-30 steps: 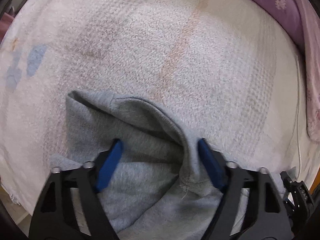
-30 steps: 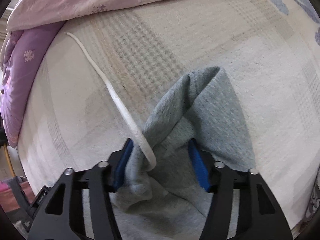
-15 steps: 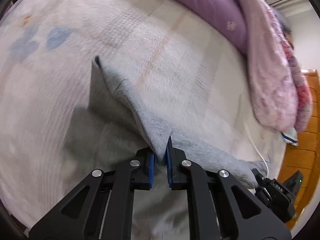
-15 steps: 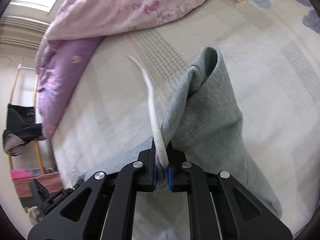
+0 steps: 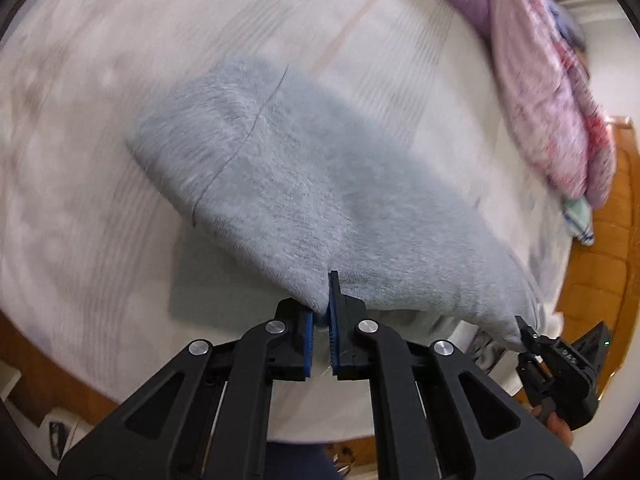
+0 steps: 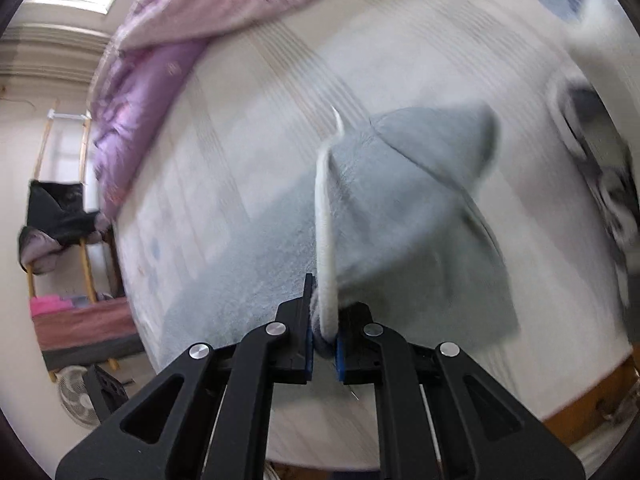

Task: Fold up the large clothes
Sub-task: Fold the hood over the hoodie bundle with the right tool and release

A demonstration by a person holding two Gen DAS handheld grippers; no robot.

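**A:** Start with the big thing: where is your garment now?

**B:** Your grey sweatshirt [image 5: 304, 184] hangs stretched above the pale blanket [image 5: 100, 208] on the bed, where a second ago it lay crumpled on it. You have it up by two points on one edge, so I judge the lift-and-spread step is under way and the folding itself is not yet begun.

**A:** And your grippers?

**B:** Your left gripper [image 5: 320, 312], wide a second ago, is now pinched right down on a fold of the grey fabric. Your right gripper [image 6: 323, 334] has done the same, and its jaws clamp both the cloth and the white drawstring [image 6: 325, 216].

**A:** What does one camera give you that the other doesn't?

**B:** Your left camera shows a seam across the cloth and your other gripper holding the far corner at the lower right. Only your right camera shows the drawstring trapped in the grip and the hood-like peak [image 6: 440, 140] beyond it, plus a fan [image 6: 80, 400] on the floor.
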